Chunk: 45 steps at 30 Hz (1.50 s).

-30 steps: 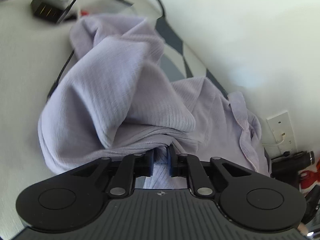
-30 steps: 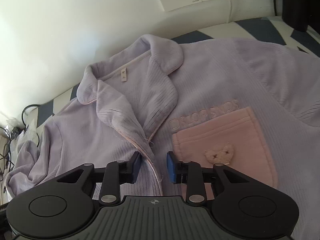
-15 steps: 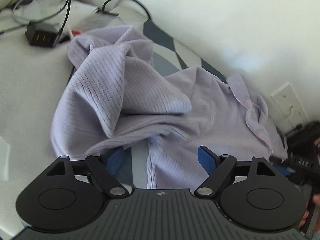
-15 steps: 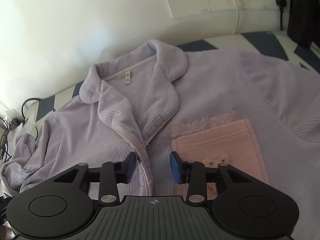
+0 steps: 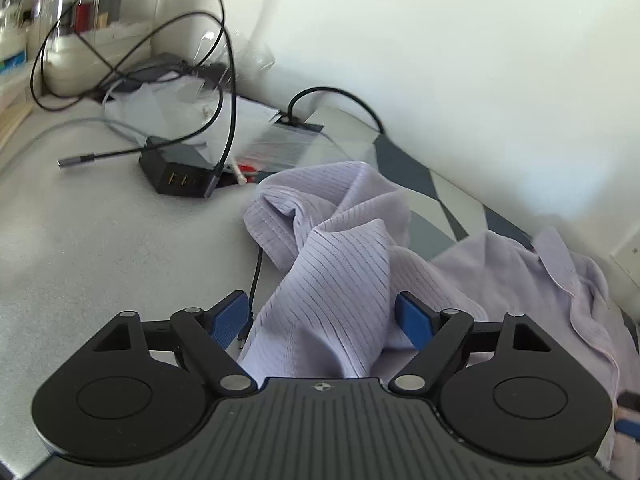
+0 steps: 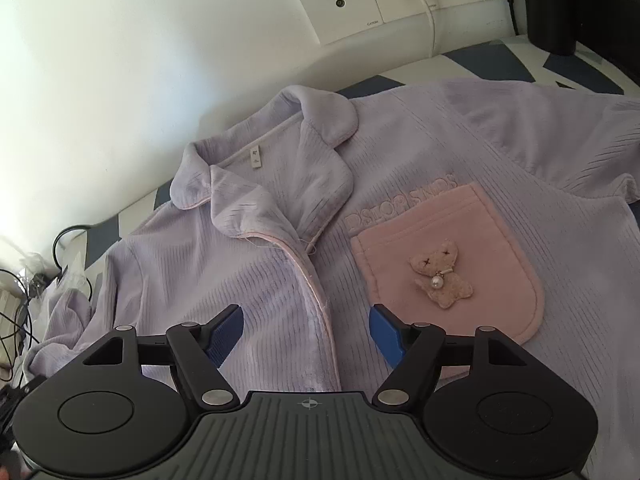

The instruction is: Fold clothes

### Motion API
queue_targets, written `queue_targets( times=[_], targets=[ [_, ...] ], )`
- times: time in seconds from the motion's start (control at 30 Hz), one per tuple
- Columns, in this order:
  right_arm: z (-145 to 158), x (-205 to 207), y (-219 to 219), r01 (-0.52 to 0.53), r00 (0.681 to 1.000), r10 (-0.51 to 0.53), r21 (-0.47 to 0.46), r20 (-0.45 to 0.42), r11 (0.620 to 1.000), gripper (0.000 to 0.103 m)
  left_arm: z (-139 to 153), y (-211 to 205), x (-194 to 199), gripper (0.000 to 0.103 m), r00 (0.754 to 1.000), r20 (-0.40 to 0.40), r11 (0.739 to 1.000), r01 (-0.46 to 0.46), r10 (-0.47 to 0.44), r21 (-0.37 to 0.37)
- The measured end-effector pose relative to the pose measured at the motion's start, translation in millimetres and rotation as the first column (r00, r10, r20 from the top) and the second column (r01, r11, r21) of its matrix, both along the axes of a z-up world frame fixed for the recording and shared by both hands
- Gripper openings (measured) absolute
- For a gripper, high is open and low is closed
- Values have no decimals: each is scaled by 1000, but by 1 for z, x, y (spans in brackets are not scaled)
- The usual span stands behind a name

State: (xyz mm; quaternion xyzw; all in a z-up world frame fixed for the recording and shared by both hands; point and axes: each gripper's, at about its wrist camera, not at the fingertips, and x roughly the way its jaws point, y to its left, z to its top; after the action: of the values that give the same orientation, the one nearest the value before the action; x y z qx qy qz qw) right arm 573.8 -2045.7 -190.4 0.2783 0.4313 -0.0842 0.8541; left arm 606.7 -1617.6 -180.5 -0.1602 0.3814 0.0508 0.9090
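A lilac ribbed pajama top (image 6: 400, 152) lies front up on the surface, collar toward the wall, with a pink chest pocket (image 6: 448, 264) bearing a small bear charm. Its left sleeve (image 5: 344, 272) lies crumpled in the left wrist view. My left gripper (image 5: 322, 316) is open, its blue pads on either side of the sleeve fabric, holding nothing. My right gripper (image 6: 306, 330) is open above the front placket, between the button edge and the pocket, holding nothing.
A black charger block (image 5: 176, 172) with looping black cables (image 5: 224, 80) and plastic bags lie beyond the sleeve near the wall. White wall sockets (image 6: 360, 4) with a white plug sit behind the collar. A dark object (image 6: 560, 8) stands at the far right.
My left gripper let go of the sleeve fabric and opened wide, then turned toward the crumpled sleeve and cables. My right gripper opened from nearly shut and drew back a little.
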Motion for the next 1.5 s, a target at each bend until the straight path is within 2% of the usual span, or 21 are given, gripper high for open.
queue_targets(
  times=[0.03,0.07,0.13,0.17,0.23,0.3,0.33,0.37,0.43,0.5,0.53,0.57,0.67,0.9,1.03,1.07,1.13,1.33,1.5],
  targets=[
    [0,-1,0,5,1000,-5,-2,-1,1000,67,2,-3,2,22,1000,2,1000,-17,17,21],
    [1,-1,-2,12,1000,-12,-5,0,1000,67,4,-6,4,14,999,4,999,-34,34,42],
    [1,-4,-6,31,1000,-31,1,2,1000,67,9,-14,8,11,998,18,994,-62,61,89],
    [2,-6,-9,40,999,-40,2,4,999,67,22,-30,5,10,996,85,989,-24,12,145],
    [3,-9,-16,66,998,-66,-6,10,998,67,33,-72,-2,11,975,140,975,150,-173,162],
    [4,-13,-25,102,995,-101,-17,13,995,66,45,-113,-9,11,917,191,930,317,-351,187],
    [4,-15,-30,118,993,-118,-19,13,993,66,49,-132,-12,17,879,209,899,390,-428,200],
    [4,-17,-35,133,991,-132,-18,8,991,66,46,-134,-15,21,869,196,886,420,-455,195],
    [2,-20,-44,158,987,-158,-16,0,987,66,40,-140,-21,23,845,170,859,479,-507,183],
    [-1,-24,-50,172,985,-172,-15,-7,985,66,34,-145,-28,42,817,145,827,536,-558,168],
    [-1,-26,-51,170,985,-171,-17,-11,985,66,31,-148,-31,57,802,132,811,563,-583,161],
    [-2,-27,-52,169,986,-169,-19,-14,986,66,28,-151,-34,67,785,120,793,590,-607,153],
    [-3,-31,-52,154,988,-155,-18,-11,988,66,20,-158,-44,82,734,87,739,662,-673,129],
    [1,-27,-32,69,998,-69,-18,13,997,65,18,-113,-72,83,794,90,788,570,-601,234],
    [6,-17,-19,42,999,-42,-12,16,999,64,26,-88,-83,83,798,178,818,556,-575,148],
    [7,-15,-17,35,999,-35,-5,21,999,64,27,-82,-85,87,800,195,823,553,-568,129],
    [12,-13,-10,-1,999,1,-7,36,1000,64,20,-82,-82,91,810,165,826,544,-562,147],
    [21,0,17,-122,990,119,32,74,992,51,-2,-80,-74,91,838,74,831,519,-541,199],
    [31,13,52,-241,965,234,52,115,969,51,-21,-78,-67,91,857,-1,831,500,-515,244]
  ],
)
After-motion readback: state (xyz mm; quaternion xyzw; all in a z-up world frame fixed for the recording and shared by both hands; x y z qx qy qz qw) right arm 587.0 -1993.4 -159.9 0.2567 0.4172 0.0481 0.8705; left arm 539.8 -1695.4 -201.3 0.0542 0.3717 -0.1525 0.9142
